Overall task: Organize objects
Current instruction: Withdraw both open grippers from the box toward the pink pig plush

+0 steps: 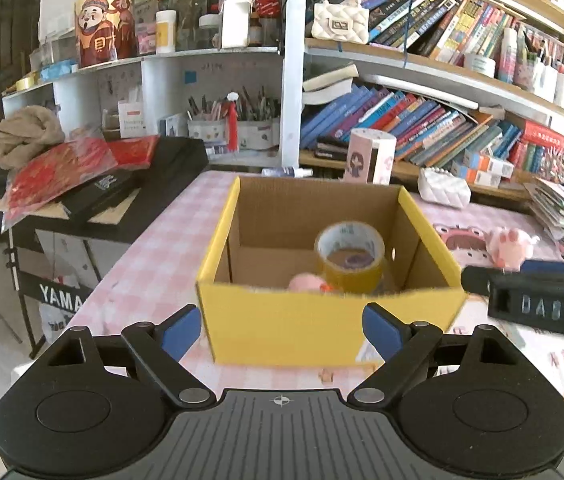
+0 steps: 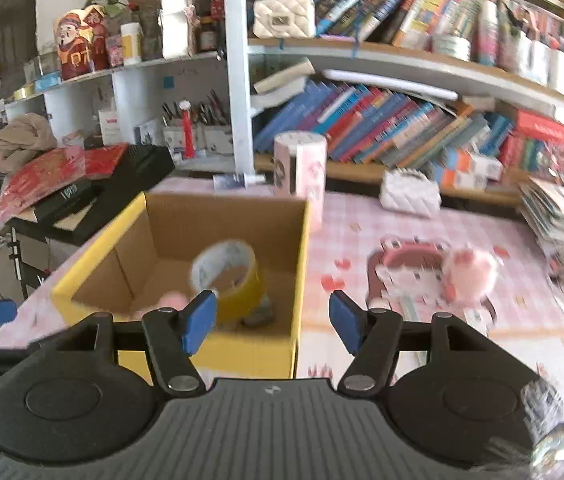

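Observation:
A yellow cardboard box [image 1: 321,324] stands open on the pink checked table [image 1: 154,264]. Inside it lie a yellow tape roll [image 1: 351,256] and a small pink toy [image 1: 306,282]. The box [image 2: 242,354], tape roll [image 2: 228,276] and pink toy [image 2: 172,300] also show in the right wrist view. A pink plush pig [image 1: 509,246] [image 2: 469,274] sits on the table right of the box. My left gripper [image 1: 282,330] is open and empty in front of the box. My right gripper [image 2: 273,322] is open and empty, over the box's right wall; its body [image 1: 537,300] shows at the left view's right edge.
A black keyboard [image 1: 94,196] with red packets on it stands left of the table. Bookshelves [image 1: 421,128] line the back. A pink cylinder box [image 2: 299,166], a white quilted purse [image 2: 409,192] and a paper stack [image 2: 561,212] sit at the table's far and right sides.

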A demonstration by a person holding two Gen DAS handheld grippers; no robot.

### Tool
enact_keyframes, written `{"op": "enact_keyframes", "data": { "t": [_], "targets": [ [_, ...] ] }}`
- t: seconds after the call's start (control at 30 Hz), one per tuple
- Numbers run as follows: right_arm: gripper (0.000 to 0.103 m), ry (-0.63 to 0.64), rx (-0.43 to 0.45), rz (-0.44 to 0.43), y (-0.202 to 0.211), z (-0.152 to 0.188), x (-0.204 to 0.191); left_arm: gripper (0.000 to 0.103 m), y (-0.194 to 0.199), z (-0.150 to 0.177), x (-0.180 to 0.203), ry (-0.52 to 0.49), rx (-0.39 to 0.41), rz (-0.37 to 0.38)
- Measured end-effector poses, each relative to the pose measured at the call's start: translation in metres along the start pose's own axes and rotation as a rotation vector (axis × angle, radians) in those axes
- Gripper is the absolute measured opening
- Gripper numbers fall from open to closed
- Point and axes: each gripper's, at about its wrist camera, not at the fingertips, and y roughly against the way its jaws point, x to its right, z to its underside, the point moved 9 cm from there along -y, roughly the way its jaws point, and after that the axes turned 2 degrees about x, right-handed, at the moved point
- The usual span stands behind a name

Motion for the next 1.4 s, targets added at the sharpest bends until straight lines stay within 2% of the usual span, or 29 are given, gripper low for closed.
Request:
{"op": "enact_keyframes", "data": {
  "t": [0.27, 0.47, 0.87, 1.4],
  "targets": [
    [0.062, -0.018, -0.050, 0.067, 0.033, 0.061, -0.003, 0.091, 0.026, 0.031, -0.002, -0.027, -0.028, -0.014],
    [0.066, -0.007, -0.073, 0.088, 0.052, 0.089, -0.009, 0.091, 0.037, 0.054, 0.001, -0.032, -0.060, -0.015],
    [0.070, -0.039, -0.114, 0.169, 0.078, 0.117, 0.011, 0.091, 0.043, 0.080, 0.027, -0.061, -0.119, 0.069],
    [0.071, -0.164, -0.129, 0.310, 0.101, 0.136, 0.083, 0.091, 0.034, 0.084, 0.111, -0.176, -0.135, 0.219]
  ]
}}
